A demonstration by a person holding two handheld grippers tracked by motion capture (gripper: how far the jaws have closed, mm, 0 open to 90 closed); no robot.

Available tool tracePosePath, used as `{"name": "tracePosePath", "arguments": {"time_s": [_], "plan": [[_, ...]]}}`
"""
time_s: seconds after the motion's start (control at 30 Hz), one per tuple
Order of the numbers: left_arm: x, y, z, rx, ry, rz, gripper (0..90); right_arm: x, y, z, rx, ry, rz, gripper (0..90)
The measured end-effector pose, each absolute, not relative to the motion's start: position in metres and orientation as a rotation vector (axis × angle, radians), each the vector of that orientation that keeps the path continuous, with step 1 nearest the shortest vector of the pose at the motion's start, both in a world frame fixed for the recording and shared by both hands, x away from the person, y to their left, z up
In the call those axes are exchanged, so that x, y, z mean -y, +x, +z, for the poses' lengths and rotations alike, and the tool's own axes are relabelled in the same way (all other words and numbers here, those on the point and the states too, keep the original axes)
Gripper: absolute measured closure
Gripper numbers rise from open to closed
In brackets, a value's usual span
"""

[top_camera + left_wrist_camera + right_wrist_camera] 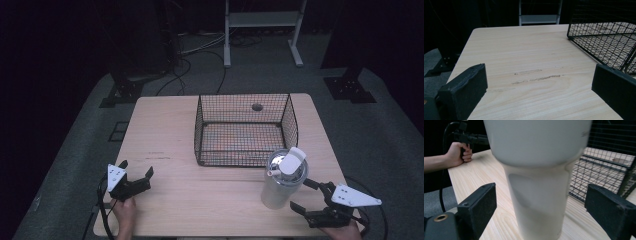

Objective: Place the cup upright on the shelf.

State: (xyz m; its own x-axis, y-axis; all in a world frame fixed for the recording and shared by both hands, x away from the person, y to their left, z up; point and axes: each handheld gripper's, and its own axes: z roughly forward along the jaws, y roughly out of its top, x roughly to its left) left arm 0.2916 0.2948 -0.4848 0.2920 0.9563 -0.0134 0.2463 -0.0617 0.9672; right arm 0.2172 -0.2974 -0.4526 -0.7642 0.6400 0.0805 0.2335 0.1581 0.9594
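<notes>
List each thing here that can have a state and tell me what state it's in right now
Tumbler: upright on the table, lid on with its flip tab raised, between the right gripper's open jaws, not yet clamped.
Wire basket: upright on the table, nothing inside.
Left gripper: open, holding nothing, low over the table.
Right gripper: open, jaws either side of the tumbler.
Table: bare wood with scuff marks by the left gripper.

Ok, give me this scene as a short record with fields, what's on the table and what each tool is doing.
Surface: wooden table
Tumbler: white tumbler standing upright, lid on, just outside the basket's near right corner
Basket: black wire basket, nothing in it
Right tool: right tool open, jaws either side of the tumbler, not touching
Left tool: left tool open, holds nothing, near the table's left front
</notes>
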Motion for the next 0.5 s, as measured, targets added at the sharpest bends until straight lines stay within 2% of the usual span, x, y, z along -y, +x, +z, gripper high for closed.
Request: {"name": "tracePosePath", "arguments": {"time_s": [0.5], "plan": [[-0.295,0.291,-0.485,-1.143,1.536,0.869,0.0,0.262,0.241,-0.452,-2.111,0.817,1.574,5.6]]}}
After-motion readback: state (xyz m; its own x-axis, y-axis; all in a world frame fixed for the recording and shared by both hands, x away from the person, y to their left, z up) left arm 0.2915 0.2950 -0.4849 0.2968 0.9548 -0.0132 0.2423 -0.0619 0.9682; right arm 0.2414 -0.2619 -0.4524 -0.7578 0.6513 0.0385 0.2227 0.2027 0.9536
